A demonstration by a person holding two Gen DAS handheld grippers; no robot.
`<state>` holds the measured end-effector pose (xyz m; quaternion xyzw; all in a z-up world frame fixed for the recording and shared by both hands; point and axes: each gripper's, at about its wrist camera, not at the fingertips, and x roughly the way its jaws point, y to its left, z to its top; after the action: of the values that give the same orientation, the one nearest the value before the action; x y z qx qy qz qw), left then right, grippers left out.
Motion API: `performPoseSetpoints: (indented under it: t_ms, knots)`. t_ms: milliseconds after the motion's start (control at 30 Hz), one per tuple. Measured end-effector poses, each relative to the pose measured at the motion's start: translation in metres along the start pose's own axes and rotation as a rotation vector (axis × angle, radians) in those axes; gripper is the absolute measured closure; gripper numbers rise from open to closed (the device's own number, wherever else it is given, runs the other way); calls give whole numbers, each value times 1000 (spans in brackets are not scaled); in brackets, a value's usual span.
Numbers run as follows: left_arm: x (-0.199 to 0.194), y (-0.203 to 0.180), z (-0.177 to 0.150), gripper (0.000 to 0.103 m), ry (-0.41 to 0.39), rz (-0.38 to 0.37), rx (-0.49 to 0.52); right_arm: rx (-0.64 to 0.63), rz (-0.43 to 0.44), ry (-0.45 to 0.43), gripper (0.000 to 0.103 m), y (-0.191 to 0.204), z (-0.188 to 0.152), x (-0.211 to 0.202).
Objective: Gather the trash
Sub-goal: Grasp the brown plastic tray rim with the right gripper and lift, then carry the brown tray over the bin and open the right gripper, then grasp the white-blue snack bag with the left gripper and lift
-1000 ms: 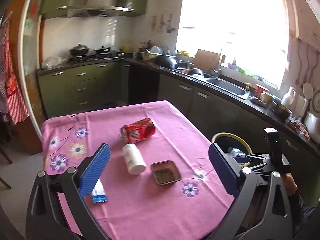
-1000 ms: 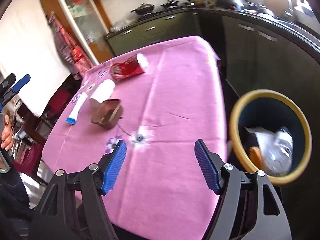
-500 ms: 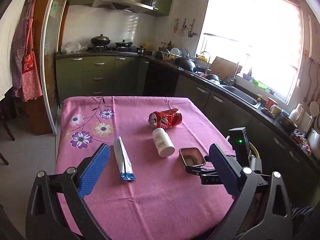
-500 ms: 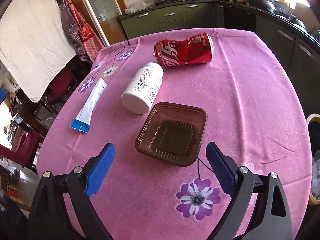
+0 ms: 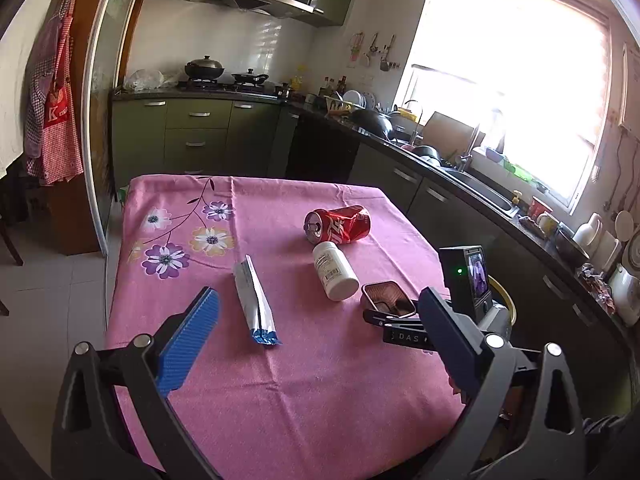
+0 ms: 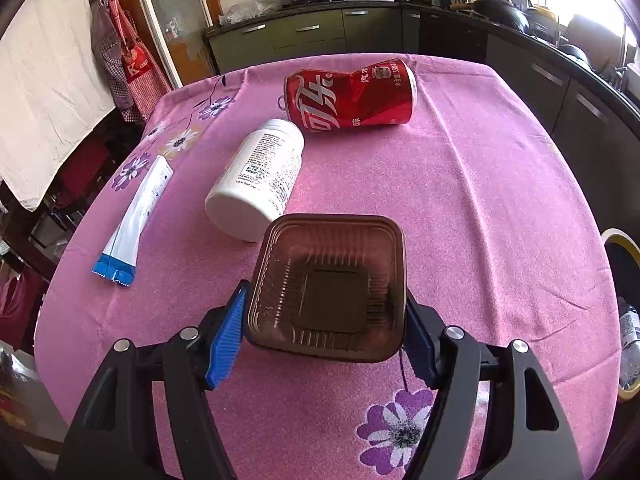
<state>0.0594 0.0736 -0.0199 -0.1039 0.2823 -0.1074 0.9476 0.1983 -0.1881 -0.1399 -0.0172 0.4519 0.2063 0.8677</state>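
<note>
Four pieces of trash lie on the pink flowered tablecloth (image 5: 304,380) in the left wrist view: a dented red can (image 5: 338,225) on its side toward the far right corner, a white pill bottle (image 5: 335,271) just in front of it, a white and blue sachet (image 5: 255,306) near the middle, and a brown plastic tray (image 5: 386,299) by the right edge. The left gripper (image 5: 316,344) hangs over the near edge, jaws spread wide with nothing between them. Half a second ago the tray sat clear of the right gripper (image 5: 378,317); now that tool's black fingers reach it, though the left gripper's own finger hides part of the contact.

From the right wrist view, the brown plastic tray (image 6: 330,286) sits between the blue pads of the right gripper (image 6: 324,320), which press against its two side walls. The jaws have just been closing, and they now clamp the tray, where half a second ago they stood wide on either side of it. White pill bottle (image 6: 258,178) lies just beyond the tray's far left corner, the red can (image 6: 350,96) behind it, the sachet (image 6: 136,220) toward the left edge. A yellow-rimmed bin (image 6: 624,240) shows past the right edge of the tablecloth (image 6: 500,200).
</note>
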Motion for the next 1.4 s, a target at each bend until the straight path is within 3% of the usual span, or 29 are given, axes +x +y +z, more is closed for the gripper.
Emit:
performPoseSetpoints:
  t_ms: [233,400,600,767,933,1067,1133,1200,1400]
  knots:
    - [1,0,0,8,6,13,-2,18,49,-15,35,-8,-4,-19]
    - [4,-8,1,8,16,11,20,37,50,-80,35,-33,-8,-63]
    - [13,-20,1,8,33,-1,34,180,-153,-158,34,-135,-15,-121]
    - [26,-31,2,8,57,-7,46,334,-287,-122,34,-233,-34,-136]
    - [37,-47,4,8,75,-14,76,366,-364,-63,34,-285,-31,-125]
    - [40,-57,3,8,81,-16,98,371,-407,-16,33,-310,-19,-100]
    - [40,-58,3,8,84,-13,103,393,-413,-14,19,-326,-15,-89]
    - [40,-57,3,8,88,-4,104,408,-448,-15,19,-334,-11,-84]
    - [45,-43,2,8,100,26,75,418,-377,-108,19,-314,-22,-112]
